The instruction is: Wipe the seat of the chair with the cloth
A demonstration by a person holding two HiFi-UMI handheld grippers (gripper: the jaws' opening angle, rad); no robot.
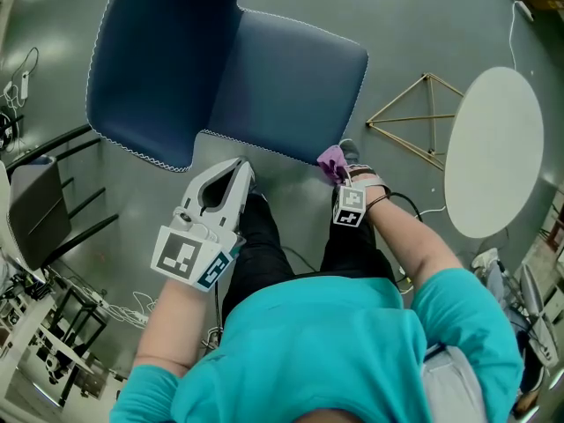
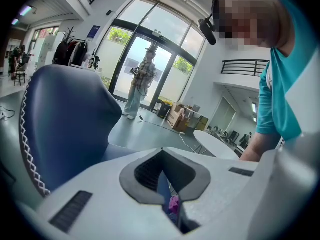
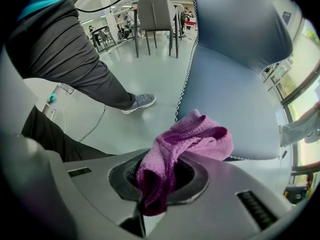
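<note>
The person wears a teal short-sleeved shirt (image 1: 352, 342) and black trousers (image 1: 264, 245); white left tongs (image 1: 241, 171) bear a marker cube (image 1: 187, 256).

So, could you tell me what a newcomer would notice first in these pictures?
The big blue chair fills the top of the head view. By its seat's front corner, the right gripper is shut on a bright purple cloth, while the left gripper, shut and empty, points toward the seat's front edge.

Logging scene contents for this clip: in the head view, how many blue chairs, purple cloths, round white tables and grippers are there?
Blue chair: 1
Purple cloth: 1
Round white table: 1
Grippers: 2, left gripper and right gripper
Total: 5
</note>
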